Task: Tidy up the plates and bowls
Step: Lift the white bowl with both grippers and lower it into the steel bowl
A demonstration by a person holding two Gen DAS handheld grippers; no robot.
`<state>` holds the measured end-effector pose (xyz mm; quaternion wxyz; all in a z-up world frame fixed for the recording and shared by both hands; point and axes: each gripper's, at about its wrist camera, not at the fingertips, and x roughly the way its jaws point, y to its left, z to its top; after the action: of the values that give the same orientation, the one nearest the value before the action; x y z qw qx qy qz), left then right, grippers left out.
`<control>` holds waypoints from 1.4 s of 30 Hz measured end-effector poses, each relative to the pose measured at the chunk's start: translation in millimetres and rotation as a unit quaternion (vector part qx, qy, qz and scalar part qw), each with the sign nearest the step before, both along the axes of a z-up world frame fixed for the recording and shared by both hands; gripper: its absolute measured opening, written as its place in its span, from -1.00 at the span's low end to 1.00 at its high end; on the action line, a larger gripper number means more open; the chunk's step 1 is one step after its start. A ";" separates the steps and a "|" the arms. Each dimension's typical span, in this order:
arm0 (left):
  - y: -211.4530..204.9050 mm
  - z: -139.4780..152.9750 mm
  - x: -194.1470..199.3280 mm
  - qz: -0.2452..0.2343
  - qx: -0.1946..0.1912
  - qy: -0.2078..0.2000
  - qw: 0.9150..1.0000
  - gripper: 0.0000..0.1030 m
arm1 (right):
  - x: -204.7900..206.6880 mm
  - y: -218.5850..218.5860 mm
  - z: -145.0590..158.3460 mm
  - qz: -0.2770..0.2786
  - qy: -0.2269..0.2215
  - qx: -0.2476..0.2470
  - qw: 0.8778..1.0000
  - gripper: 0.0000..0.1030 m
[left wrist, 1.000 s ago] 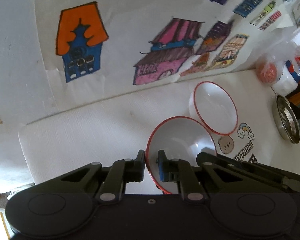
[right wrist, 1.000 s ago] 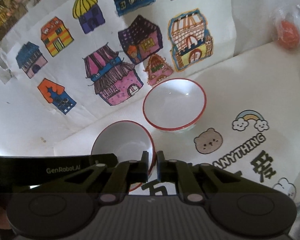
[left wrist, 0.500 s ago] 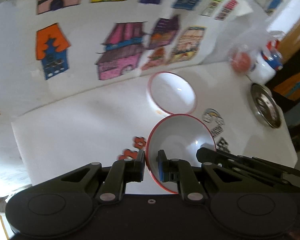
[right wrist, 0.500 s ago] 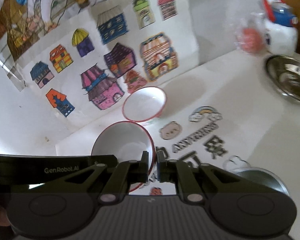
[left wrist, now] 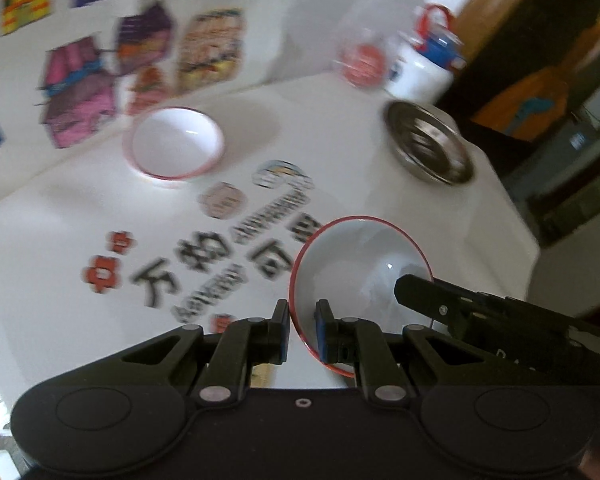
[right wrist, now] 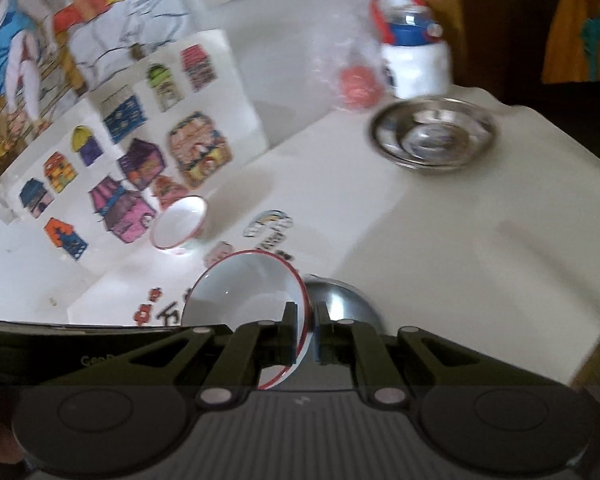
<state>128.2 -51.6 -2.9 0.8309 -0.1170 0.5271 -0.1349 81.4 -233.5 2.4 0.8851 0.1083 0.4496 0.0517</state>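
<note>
Both grippers are pinching the same red-rimmed white bowl (left wrist: 360, 276) by its rim, one on each side. The left gripper (left wrist: 302, 330) has its jaws nearly closed, with just the thin bowl wall between the blue pads. The right gripper (right wrist: 306, 332) is clamped the same narrow way on the opposite rim. The bowl hangs tilted above the bench (left wrist: 340, 128), over the printed black characters.

A second red-rimmed bowl (left wrist: 176, 144) sits upright on the bench, well apart from the held bowl, near the wall of painted house drawings (right wrist: 136, 176). A steel bowl (right wrist: 434, 136) sits near the bench's far corner, also well apart from the held bowl, with bare white surface between them. Just behind the held bowl in the right wrist view, there's a shiny steel dome (right wrist: 340, 300), though what it is can't be told. The bench edge drops off beyond the steel bowl.
</note>
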 end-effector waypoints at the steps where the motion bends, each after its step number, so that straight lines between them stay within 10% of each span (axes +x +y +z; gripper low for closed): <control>1: -7.7 0.7 -1.7 -0.008 -0.002 0.001 1.000 -0.73 | -3.4 -5.3 -0.8 -0.005 0.001 0.000 1.000 -0.84; 42: -60.2 -30.4 -1.4 -0.036 0.053 0.070 0.995 -0.73 | 7.0 -16.2 -42.7 0.016 0.067 -0.022 0.997 -0.68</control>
<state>126.8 -111.8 -33.4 0.7914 -0.0630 0.5942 -0.1286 88.3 -249.7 -40.3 0.8544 0.0850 0.5104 0.0483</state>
